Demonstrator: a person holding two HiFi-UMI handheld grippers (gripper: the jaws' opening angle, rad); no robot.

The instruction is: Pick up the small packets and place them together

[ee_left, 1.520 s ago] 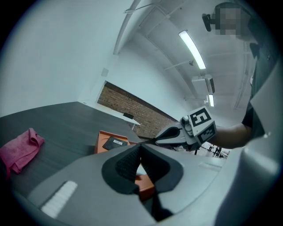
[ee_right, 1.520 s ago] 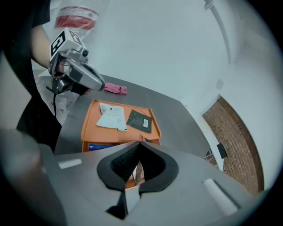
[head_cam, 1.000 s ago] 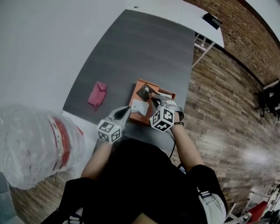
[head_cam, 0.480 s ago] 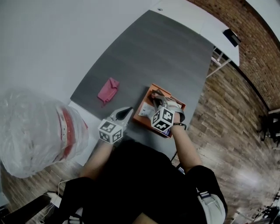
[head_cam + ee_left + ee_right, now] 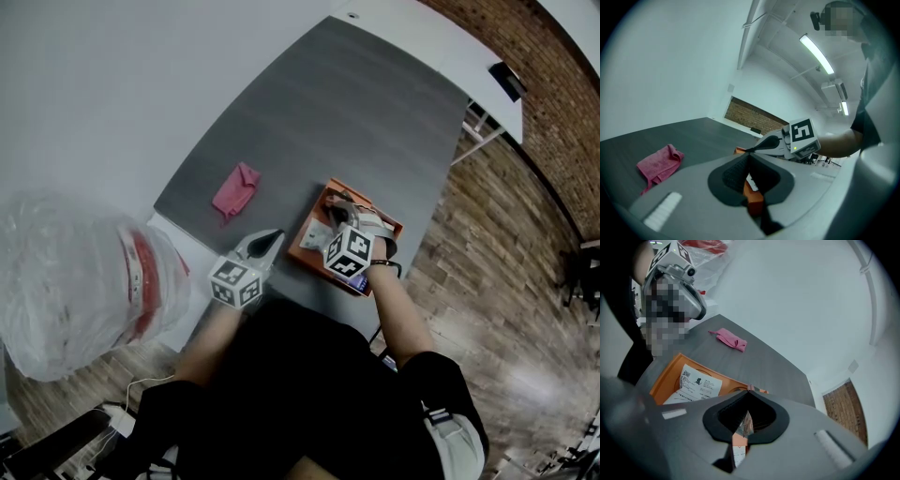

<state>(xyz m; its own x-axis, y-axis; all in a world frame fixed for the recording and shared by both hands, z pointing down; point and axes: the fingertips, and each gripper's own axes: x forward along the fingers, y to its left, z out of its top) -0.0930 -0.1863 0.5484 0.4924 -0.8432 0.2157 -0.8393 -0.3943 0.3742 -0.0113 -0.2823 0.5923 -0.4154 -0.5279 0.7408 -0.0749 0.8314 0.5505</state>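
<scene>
Right gripper point(image 5: 338, 205) has lowered its packet point(image 5: 745, 425) toward tray point(image 5: 301, 253).

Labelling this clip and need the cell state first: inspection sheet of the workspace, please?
Surface: dark grey table.
Job's things: orange rectangular tray near the table's front edge, with a flat white printed packet lying in it; small shiny packet held over the tray.
Clutter: crumpled pink cloth, left of the tray and apart from it.
Grippers: right gripper shut on the small shiny packet; left gripper has its jaws together with nothing seen pinched, beside the tray.
Cables: white cable on the floor.
Surroundings: wood plank floor, brick wall, clear plastic bag.
</scene>
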